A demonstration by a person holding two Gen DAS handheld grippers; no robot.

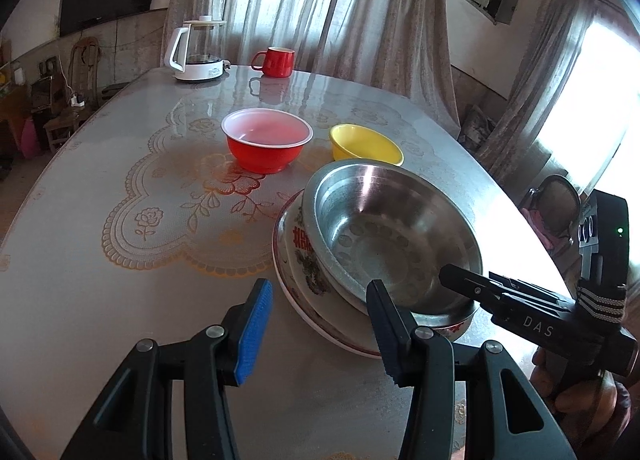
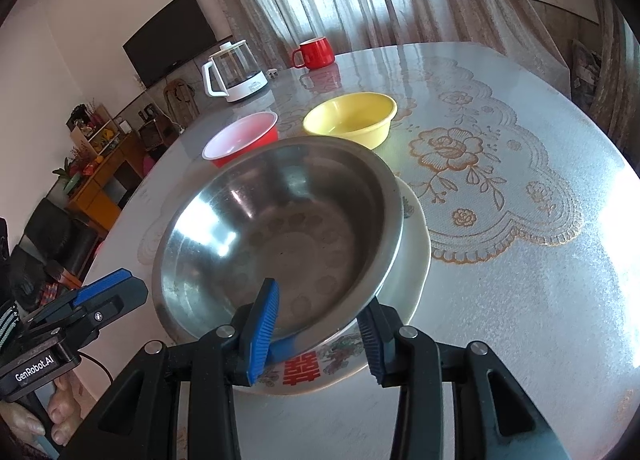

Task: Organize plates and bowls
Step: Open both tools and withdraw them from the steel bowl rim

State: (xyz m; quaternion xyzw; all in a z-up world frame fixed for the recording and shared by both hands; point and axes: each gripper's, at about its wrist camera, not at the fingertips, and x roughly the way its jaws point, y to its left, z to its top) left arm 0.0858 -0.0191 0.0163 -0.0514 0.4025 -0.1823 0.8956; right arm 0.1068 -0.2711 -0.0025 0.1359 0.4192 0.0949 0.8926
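Note:
A steel bowl [image 1: 384,232] [image 2: 280,232] rests tilted inside a white enamel bowl with red characters [image 1: 304,256] [image 2: 412,244] that sits on a plate [image 1: 332,334]. My right gripper [image 2: 320,334] [image 1: 464,280] is open, its jaws standing either side of the steel bowl's near rim without clamping it. My left gripper [image 1: 320,324] [image 2: 112,284] is open and empty, just left of the stack. A red bowl [image 1: 266,140] [image 2: 242,138] and a yellow bowl [image 1: 366,144] [image 2: 352,120] stand behind the stack.
A white kettle [image 1: 198,52] [image 2: 236,74] and a red mug [image 1: 276,61] [image 2: 314,53] stand at the table's far end. The table [image 1: 120,260] has a glossy cover over a lace cloth. Its right edge [image 1: 532,244] runs close to the stack.

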